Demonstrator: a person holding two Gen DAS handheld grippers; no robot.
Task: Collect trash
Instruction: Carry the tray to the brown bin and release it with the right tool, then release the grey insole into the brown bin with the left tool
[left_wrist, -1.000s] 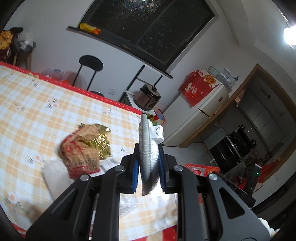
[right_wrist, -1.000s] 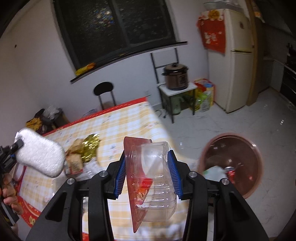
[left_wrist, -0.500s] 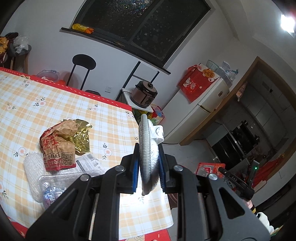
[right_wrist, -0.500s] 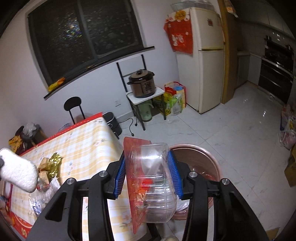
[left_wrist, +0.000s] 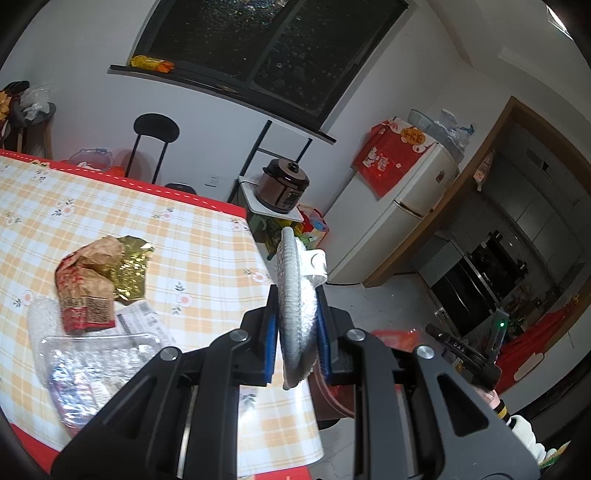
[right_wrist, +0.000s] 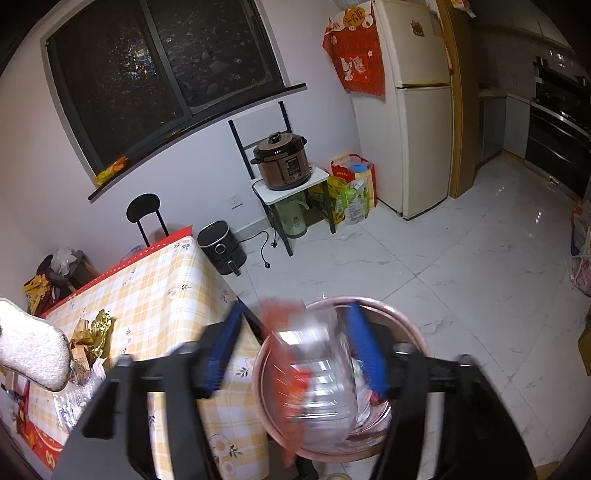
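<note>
My left gripper (left_wrist: 295, 325) is shut on a white-grey cleaning pad (left_wrist: 295, 295), held edge-on above the table's right end; the pad also shows in the right wrist view (right_wrist: 33, 354). My right gripper (right_wrist: 295, 350) is open over the pink trash basin (right_wrist: 406, 325) on the floor. A clear plastic container with a red lid (right_wrist: 314, 384) is blurred between the spread fingers, dropping into the basin. On the checked tablecloth (left_wrist: 184, 240) lie a crumpled red-brown paper bag (left_wrist: 86, 284), gold foil (left_wrist: 133, 269) and a clear plastic tray (left_wrist: 88, 365).
A black chair (left_wrist: 155, 144) stands behind the table. A small shelf with a brown pressure cooker (right_wrist: 282, 162), a black air fryer (right_wrist: 221, 247) on the floor, bags and a fridge (right_wrist: 417, 110) line the wall. White tiled floor (right_wrist: 480, 277) lies to the right.
My right gripper has swung from over the table to above the basin and opened, releasing the clear container. My left gripper still holds the pad and has drifted slightly.
</note>
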